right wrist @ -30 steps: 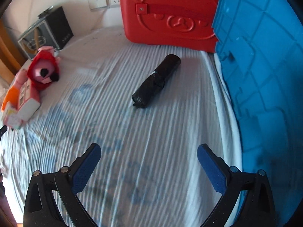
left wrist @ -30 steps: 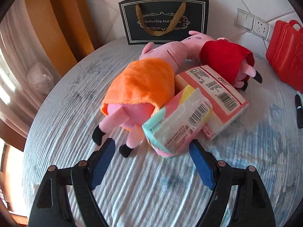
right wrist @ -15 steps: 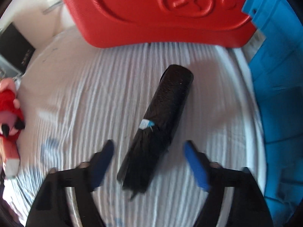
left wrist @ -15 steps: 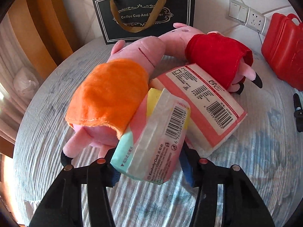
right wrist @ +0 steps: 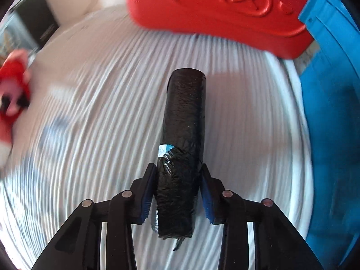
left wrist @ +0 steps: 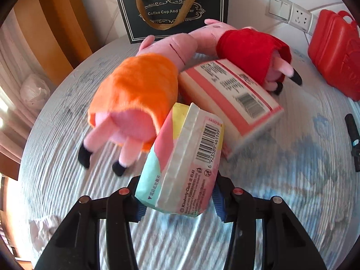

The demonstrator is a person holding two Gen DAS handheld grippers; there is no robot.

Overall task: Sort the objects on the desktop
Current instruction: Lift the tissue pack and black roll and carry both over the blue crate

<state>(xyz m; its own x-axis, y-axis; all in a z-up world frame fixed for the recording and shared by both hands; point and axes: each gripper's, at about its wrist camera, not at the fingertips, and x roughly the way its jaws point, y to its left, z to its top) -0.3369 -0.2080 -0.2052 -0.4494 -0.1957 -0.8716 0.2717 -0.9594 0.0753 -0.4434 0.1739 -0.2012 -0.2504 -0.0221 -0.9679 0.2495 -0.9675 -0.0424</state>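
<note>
My left gripper [left wrist: 177, 199] is shut on a pastel tissue pack [left wrist: 182, 162] and holds it tilted, lifted off the table. Behind it lie a pink tissue pack [left wrist: 231, 103], a pig plush in an orange dress [left wrist: 135, 96] and a pig plush in a red dress [left wrist: 252, 51]. My right gripper [right wrist: 177, 191] is shut on the near end of a black bag roll [right wrist: 183, 135], which points away from me towards the red case [right wrist: 216, 11]. The roll also shows at the right edge of the left wrist view [left wrist: 353, 135].
A round table with a striped cloth [left wrist: 281, 191] carries everything. A dark gift bag [left wrist: 173, 9] stands at the back against the wall. The red plastic case [left wrist: 335, 51] stands at the right, with a blue crate [right wrist: 333, 112] beside it. A wall socket [left wrist: 299, 18] is behind.
My left gripper closed on the pastel tissue pack and lifted it. My right gripper moved in over the black roll and closed on its near end.
</note>
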